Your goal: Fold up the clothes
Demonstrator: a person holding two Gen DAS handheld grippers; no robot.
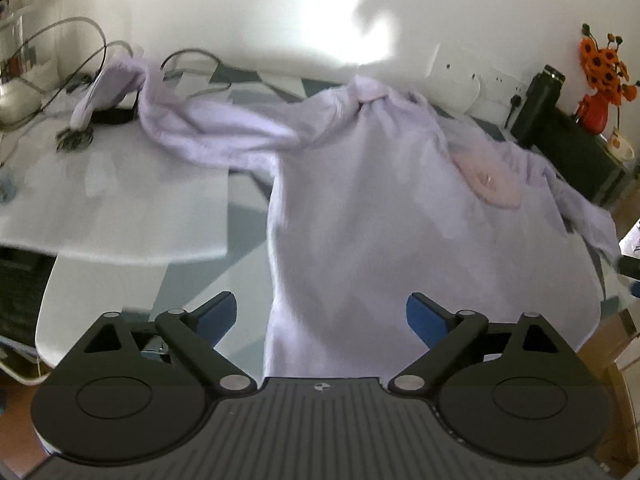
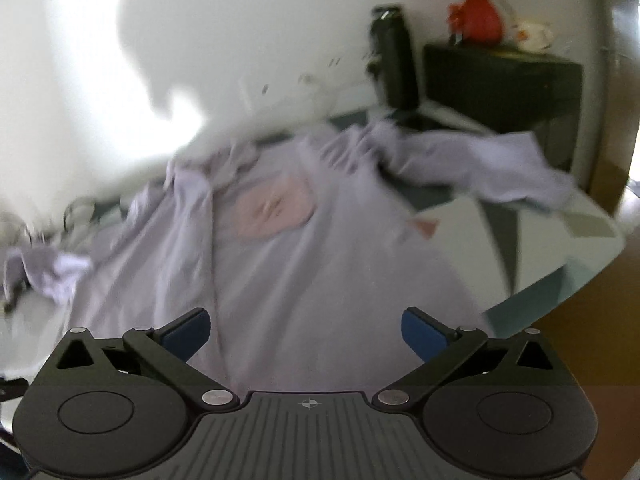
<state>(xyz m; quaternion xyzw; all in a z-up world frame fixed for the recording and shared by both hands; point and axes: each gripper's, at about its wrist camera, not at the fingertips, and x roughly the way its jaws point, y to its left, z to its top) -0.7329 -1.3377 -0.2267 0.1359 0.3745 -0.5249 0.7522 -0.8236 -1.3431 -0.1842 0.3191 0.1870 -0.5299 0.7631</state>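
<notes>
Tongs of the left gripper stand wide apart at 6 o'clock, gripping nothing, above the hem of a lilac shirt. The right gripper is likewise spread and empty. The shirt lies spread on a table, sleeves trailing toward 10 and 3 o'clock. Farther off, at 2 o'clock, stands a red vase of orange flowers.

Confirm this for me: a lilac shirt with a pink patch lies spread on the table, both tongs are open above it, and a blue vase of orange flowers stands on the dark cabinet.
Not quite: the vase is red, not blue, as the left wrist view shows. The rest holds: the lilac shirt with its pink patch lies spread on the table, the left tongs and right tongs are open, and orange flowers stand on the dark cabinet.
</notes>
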